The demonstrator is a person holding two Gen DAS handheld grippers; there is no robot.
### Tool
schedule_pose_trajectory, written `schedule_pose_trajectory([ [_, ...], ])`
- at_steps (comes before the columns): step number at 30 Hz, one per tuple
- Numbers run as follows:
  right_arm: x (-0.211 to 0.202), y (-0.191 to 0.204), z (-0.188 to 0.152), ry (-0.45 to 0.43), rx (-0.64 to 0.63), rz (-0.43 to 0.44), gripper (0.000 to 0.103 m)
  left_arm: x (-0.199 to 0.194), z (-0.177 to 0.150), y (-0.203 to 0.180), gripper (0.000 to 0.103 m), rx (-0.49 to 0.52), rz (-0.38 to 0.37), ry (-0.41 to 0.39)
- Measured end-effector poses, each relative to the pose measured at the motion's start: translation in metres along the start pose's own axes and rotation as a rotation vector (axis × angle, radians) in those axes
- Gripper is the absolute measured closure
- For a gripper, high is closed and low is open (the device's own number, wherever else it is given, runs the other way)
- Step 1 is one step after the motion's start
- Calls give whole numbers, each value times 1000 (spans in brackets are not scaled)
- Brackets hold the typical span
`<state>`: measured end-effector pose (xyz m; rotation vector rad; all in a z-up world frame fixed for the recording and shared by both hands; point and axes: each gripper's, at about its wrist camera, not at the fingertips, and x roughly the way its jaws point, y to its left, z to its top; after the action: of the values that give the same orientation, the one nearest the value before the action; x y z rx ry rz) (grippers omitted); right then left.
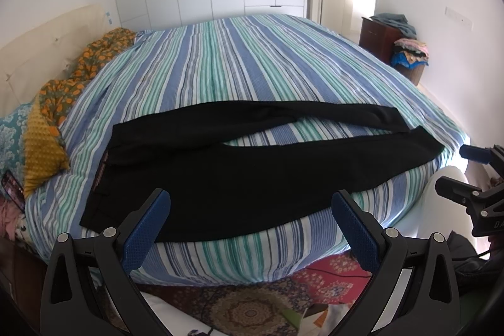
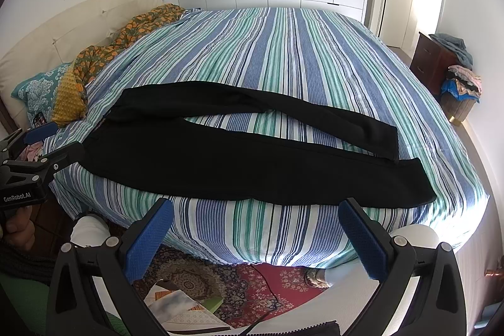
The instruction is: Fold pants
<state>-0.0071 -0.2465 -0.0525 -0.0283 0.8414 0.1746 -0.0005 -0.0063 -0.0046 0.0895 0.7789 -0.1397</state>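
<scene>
Black pants (image 1: 239,178) lie flat on the striped bed (image 1: 252,59), waistband to the left, the two legs spread apart toward the right. They also show in the right wrist view (image 2: 252,166). My left gripper (image 1: 250,203) is open and empty, held just in front of the pants' near edge by the waist and thigh. My right gripper (image 2: 255,211) is open and empty, held before the bed's near edge below the near leg. Each gripper shows at the side of the other's view: the right one (image 1: 466,172) and the left one (image 2: 47,140).
A yellow and orange floral blanket (image 1: 63,96) and a teal pillow (image 2: 37,87) lie at the headboard end on the left. A patterned rug (image 2: 252,282) with papers covers the floor below. A dark dresser (image 2: 434,62) and a pile of clothes (image 2: 463,84) stand at the right wall.
</scene>
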Motion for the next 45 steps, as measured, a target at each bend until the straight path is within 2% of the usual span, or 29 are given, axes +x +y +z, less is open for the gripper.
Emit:
schedule_pose_trajectory([
  [45,-1,3,0,1,2,16,0,-2,-1,1,1,-6,16,-4],
])
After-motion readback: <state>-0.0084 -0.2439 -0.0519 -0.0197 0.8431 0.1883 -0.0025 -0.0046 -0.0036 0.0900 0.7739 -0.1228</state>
